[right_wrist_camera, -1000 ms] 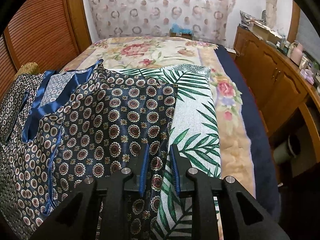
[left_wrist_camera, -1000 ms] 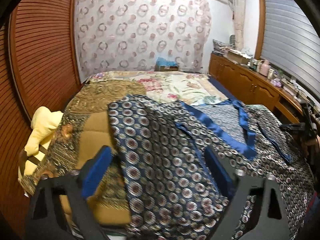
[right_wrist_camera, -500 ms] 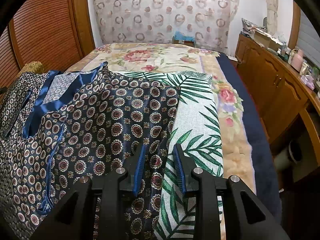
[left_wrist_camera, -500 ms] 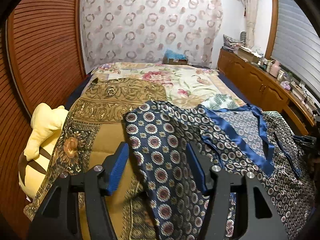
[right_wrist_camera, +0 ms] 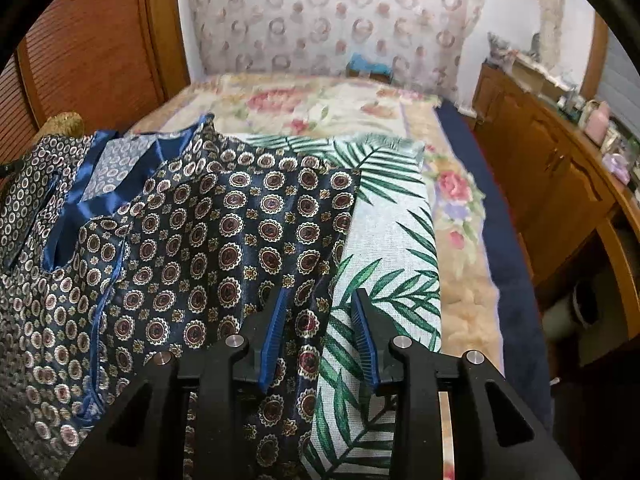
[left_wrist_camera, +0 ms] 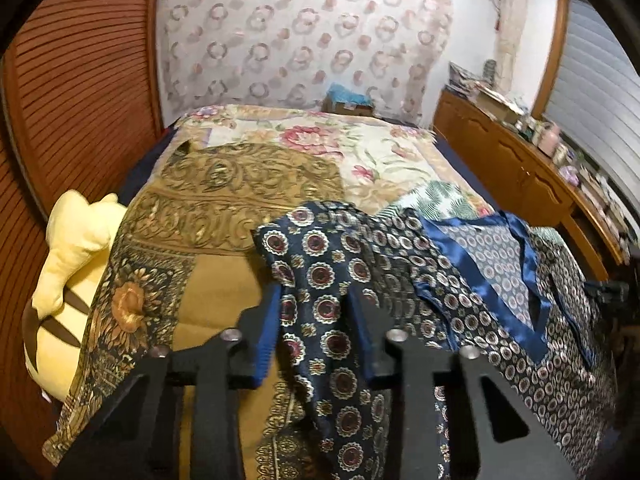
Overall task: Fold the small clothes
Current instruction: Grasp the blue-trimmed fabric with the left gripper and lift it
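From my left wrist view, the patterned garment runs off the bottom edge of the frame, so I can't see its hem. Its fabric between the left claw fingers hides whether the pads press it as the jaws close. A dark object at the right edge is too blurred to identify. On my right wrist view, the garment's left side is cut off at the frame edge, and small items on the wooden cabinet at upper right are too tiny to name. The bed's far end is blurred.
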Tool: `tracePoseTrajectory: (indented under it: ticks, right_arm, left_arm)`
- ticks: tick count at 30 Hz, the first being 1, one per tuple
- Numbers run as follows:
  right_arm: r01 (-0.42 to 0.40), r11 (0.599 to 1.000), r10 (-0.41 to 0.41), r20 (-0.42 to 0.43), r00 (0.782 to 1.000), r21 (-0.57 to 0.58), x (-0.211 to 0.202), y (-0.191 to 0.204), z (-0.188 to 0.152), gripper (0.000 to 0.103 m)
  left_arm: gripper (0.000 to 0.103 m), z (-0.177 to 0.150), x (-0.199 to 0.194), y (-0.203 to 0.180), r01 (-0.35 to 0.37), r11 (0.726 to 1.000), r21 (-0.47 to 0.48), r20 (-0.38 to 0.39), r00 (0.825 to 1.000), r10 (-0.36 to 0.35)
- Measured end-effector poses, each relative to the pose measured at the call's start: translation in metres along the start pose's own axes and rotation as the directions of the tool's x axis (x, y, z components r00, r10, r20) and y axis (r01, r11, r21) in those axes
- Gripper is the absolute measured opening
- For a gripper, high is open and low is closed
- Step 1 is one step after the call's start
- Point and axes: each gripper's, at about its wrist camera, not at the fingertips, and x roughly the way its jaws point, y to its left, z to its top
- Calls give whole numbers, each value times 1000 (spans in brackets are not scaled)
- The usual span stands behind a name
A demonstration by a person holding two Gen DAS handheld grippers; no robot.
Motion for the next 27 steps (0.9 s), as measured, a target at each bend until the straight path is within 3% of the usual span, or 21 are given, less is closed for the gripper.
tracePoseTrajectory:
  ticks: [2,6,9,11,16,23,27]
  right_arm:
    - [-10,1000,10,-22,1000,-1,4,-2,10,35]
    - [-6,1000,5,-31,1000,-17,15,1,28,31]
    - [-11,1000,11,-25,1000,-27,20,5,37,22]
    - [-43,999,43,-14,999,-25,22,13,40,8]
    - [-43,996,50,99,994,-72,-3,36,33,2]
    - [-114,989,137,271,953,-99,-69,48,5,1]
    - [-108,986,146,336,930,-129,-107,57,-19,1]
  left_arm:
    - [18,1,-1,-3,1,1000,18,0,1000,-1]
    - [8,1,-6,-10,17,999,51,12,1000,-17]
    - [5,-2,-12,-20,33,995,89,17,999,-35]
    - [3,-5,-17,-27,35,993,112,25,999,-38]
    - [2,-18,-47,-47,74,986,150,87,992,-87]
    - [2,-42,-99,-72,107,969,225,150,978,-143]
    - [2,-54,-126,-76,131,962,238,191,965,-179]
